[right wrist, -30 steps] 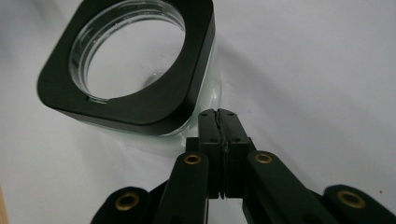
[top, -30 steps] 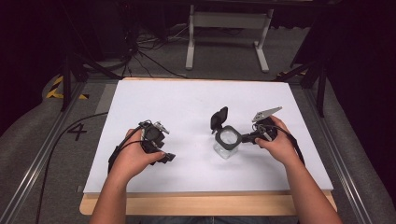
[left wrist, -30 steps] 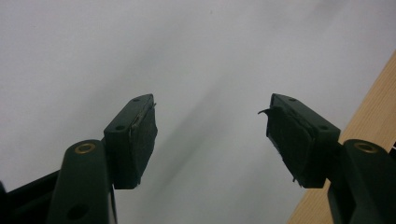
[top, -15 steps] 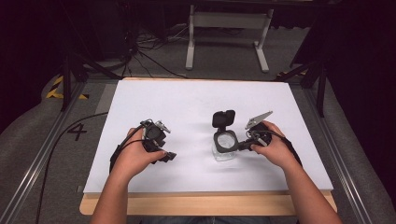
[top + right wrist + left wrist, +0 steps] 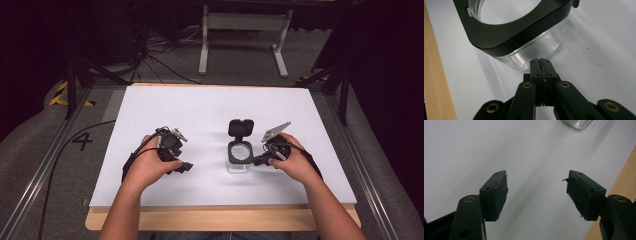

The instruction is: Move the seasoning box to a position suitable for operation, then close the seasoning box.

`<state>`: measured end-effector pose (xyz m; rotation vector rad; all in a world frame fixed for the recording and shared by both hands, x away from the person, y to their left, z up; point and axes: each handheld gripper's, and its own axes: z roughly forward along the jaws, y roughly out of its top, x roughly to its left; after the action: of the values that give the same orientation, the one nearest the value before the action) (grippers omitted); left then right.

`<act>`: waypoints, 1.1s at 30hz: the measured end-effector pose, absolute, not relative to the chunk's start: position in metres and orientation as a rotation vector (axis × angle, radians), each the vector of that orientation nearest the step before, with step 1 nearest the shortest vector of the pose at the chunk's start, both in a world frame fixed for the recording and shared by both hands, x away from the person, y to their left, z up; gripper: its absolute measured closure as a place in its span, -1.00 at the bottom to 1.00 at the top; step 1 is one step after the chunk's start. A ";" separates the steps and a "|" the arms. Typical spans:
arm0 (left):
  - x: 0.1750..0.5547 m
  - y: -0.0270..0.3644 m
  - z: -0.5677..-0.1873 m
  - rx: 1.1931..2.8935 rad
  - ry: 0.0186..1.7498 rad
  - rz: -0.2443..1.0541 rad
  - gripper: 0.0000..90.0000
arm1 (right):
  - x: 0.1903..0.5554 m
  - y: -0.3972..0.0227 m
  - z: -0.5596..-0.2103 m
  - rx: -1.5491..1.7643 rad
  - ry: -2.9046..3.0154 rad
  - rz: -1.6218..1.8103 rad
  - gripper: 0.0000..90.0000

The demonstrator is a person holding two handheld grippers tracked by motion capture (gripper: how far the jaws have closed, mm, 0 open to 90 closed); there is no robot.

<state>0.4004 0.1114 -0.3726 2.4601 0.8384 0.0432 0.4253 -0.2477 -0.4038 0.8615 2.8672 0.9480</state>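
A clear glass jar (image 5: 239, 159) with a black square collar and a flipped-up black lid (image 5: 240, 127) stands on the white table top (image 5: 200, 112). In the right gripper view the jar (image 5: 534, 47) sits just beyond my right gripper (image 5: 540, 62), whose jaws are pressed together with nothing between them. From above, the right gripper (image 5: 256, 161) lies at the jar's right side. My left gripper (image 5: 186, 167) rests on the table left of the jar. Its jaws stand wide apart in the left gripper view (image 5: 536, 187), over bare table, with a corner of the jar (image 5: 577, 123) at the top.
The white top lies on a wooden board whose edge (image 5: 225, 219) runs along the near side. Metal rails (image 5: 370, 185) flank the table. A white stand (image 5: 245, 22) and cables (image 5: 160, 65) are on the floor behind.
The right gripper has moved down and in toward the jar's right side. The jar's lid now stands more upright. The left hand has stayed put.
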 end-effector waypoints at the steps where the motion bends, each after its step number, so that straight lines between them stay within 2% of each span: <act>1: 0.400 0.109 -0.372 2.453 0.820 0.058 -0.23 | 0.426 -0.250 -0.402 0.874 2.850 0.942 1.00; 6: 0.399 0.101 -0.367 2.403 0.770 0.048 -0.04 | 0.425 -0.267 -0.388 0.946 2.748 0.990 1.00; 15: 0.396 0.074 -0.366 2.349 0.688 -0.016 0.00 | 0.421 -0.279 -0.361 0.946 2.666 1.114 1.00; 26: 0.395 0.048 -0.371 2.350 0.595 -0.068 0.23 | 0.433 -0.271 -0.320 0.912 2.605 1.159 1.00; 29: 0.393 0.042 -0.374 2.332 0.576 -0.086 0.34 | 0.436 -0.266 -0.310 0.890 2.591 1.171 1.00; 33: 0.395 0.036 -0.377 2.282 0.516 -0.130 0.62 | 0.442 -0.258 -0.295 0.868 2.579 1.168 1.00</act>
<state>0.3948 0.0362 -0.3773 2.2825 0.5159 -0.1301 0.4420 -0.2576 -0.2954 0.8682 2.5794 1.1685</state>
